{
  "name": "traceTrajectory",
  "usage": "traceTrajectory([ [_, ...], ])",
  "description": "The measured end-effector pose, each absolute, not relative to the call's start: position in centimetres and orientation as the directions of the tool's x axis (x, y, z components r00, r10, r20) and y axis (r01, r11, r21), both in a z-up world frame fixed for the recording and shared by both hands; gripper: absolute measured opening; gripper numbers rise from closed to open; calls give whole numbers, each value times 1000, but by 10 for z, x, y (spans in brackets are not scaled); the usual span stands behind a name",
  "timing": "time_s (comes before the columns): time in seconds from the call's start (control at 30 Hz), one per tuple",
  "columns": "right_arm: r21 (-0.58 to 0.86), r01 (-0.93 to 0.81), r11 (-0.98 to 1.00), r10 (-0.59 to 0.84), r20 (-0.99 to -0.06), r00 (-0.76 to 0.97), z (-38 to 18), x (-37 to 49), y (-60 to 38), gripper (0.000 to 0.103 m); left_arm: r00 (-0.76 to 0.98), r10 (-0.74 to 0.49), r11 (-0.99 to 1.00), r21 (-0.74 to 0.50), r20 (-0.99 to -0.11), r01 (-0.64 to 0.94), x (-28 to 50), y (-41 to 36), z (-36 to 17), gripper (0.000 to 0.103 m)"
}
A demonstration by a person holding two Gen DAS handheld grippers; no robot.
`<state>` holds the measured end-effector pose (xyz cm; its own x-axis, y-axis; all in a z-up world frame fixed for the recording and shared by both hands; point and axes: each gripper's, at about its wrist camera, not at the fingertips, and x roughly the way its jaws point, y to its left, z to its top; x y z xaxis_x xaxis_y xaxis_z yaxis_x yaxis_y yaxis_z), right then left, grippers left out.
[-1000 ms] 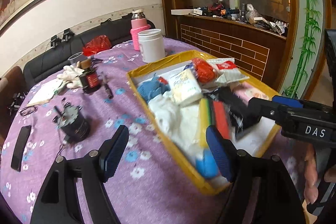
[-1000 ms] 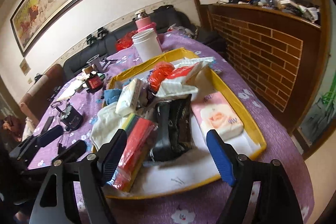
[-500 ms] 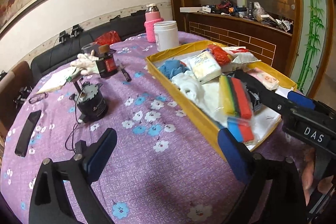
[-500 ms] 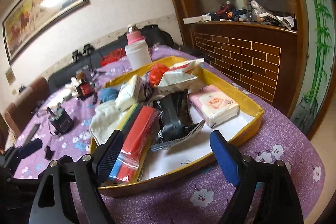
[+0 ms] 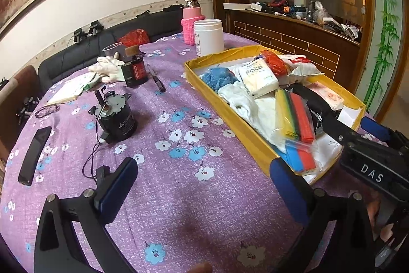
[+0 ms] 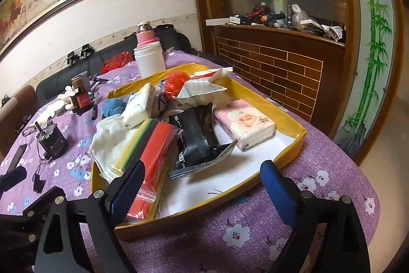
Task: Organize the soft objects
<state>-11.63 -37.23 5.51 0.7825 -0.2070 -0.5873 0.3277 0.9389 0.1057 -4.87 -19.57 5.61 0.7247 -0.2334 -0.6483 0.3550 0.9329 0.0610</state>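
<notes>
A yellow tray (image 5: 242,134) on the purple flowered tablecloth holds a blue cloth (image 5: 217,76), a white tissue pack (image 5: 258,78), a white cloth (image 5: 240,99), a bag of coloured sponges (image 5: 296,117), a black pouch (image 6: 199,137) and a pink tissue pack (image 6: 245,122). My left gripper (image 5: 204,181) hovers over bare tablecloth just left of the tray's near corner, its jaws opening with nothing between them. My right gripper (image 6: 202,181) faces the tray's near wall (image 6: 194,211), jaws also opening and empty, its left finger beside the sponge bag (image 6: 150,157).
Left of the tray lie a black motor with a cable (image 5: 116,117), a phone (image 5: 34,151), a dark bottle (image 5: 135,71), a white glove (image 5: 108,68) and a pen (image 5: 156,78). A white jar (image 5: 208,36) and pink bottle (image 5: 191,22) stand behind. A brick-fronted counter (image 6: 281,68) lies right.
Both grippers have drawn back from the tray towards the table's near side, and their jaws have spread wider. The left one has left the sponge bag and now hangs over bare cloth.
</notes>
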Motion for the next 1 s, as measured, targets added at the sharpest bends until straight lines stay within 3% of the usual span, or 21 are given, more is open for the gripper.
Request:
traceTrajectory([
  [1.0, 152, 331, 931, -201, -542, 816, 61, -130, -378, 97, 760, -156, 942, 136, -631, 307, -50, -200, 58, 103],
])
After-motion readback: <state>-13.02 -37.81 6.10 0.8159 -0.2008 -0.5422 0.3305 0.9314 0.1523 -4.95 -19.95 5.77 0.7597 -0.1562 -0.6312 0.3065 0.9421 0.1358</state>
